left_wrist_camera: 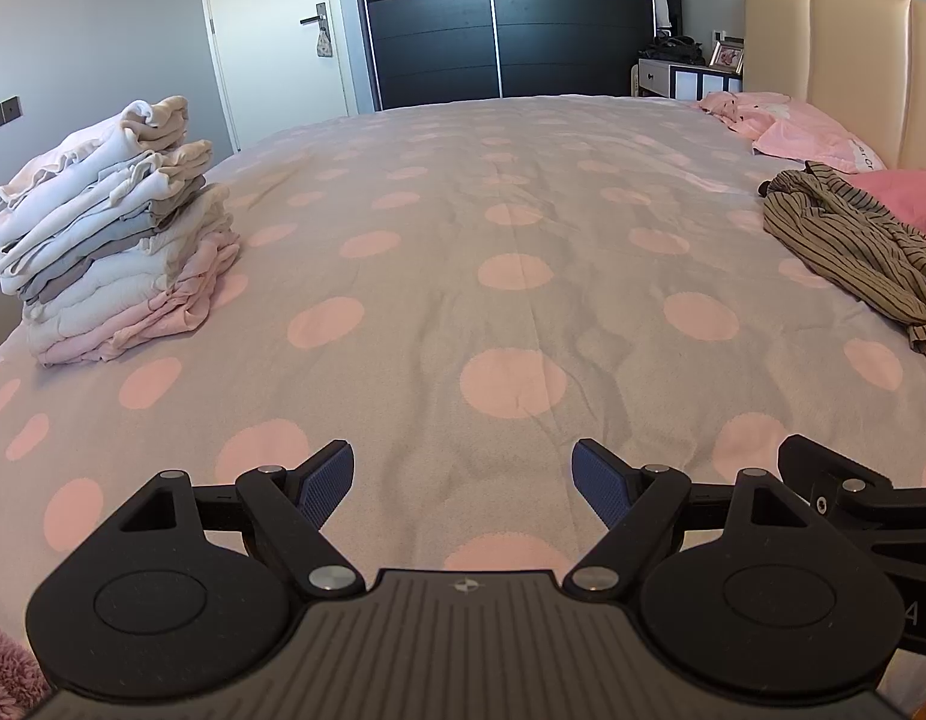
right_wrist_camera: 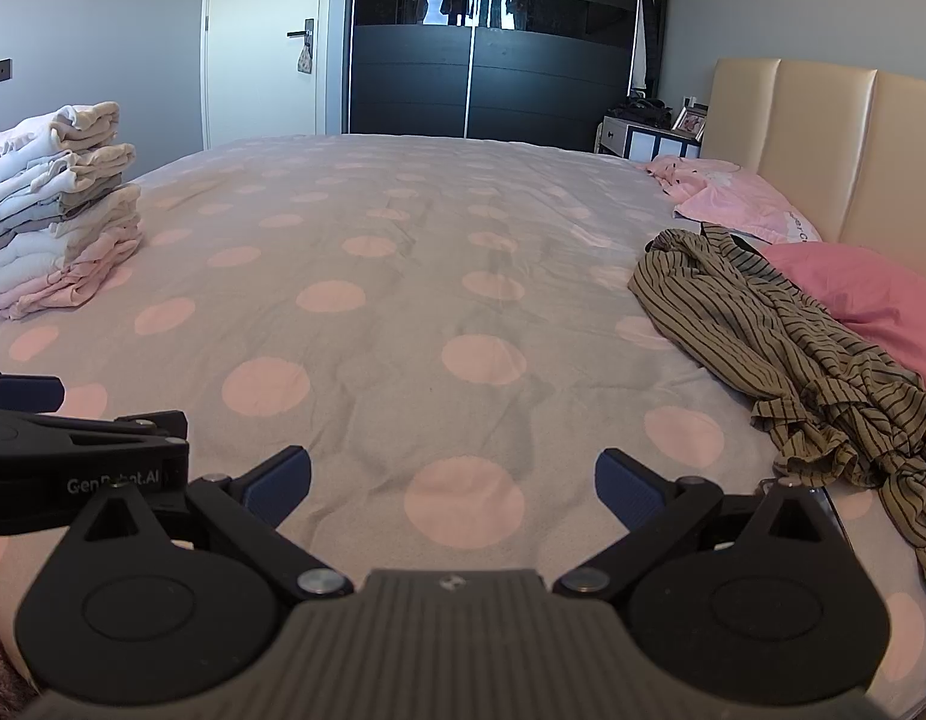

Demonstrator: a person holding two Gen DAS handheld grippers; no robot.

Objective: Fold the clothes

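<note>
Both claws hover low over the near edge of the bed (left_wrist_camera: pixel 463 276), side by side. The left claw (left_wrist_camera: pixel 463 483) is spread wide and grips nothing; the right claw (right_wrist_camera: pixel 452 489) is likewise released — only dotted cover shows between its blue pads (right_wrist_camera: pixel 279 487). A crumpled striped shirt (right_wrist_camera: pixel 781 348) lies on the bed's right side, just beside the pink pillows (right_wrist_camera: pixel 871 300) at the headboard. A stack of folded clothes (left_wrist_camera: pixel 111 234) sits on the bed's left side, well apart from the shirt.
</note>
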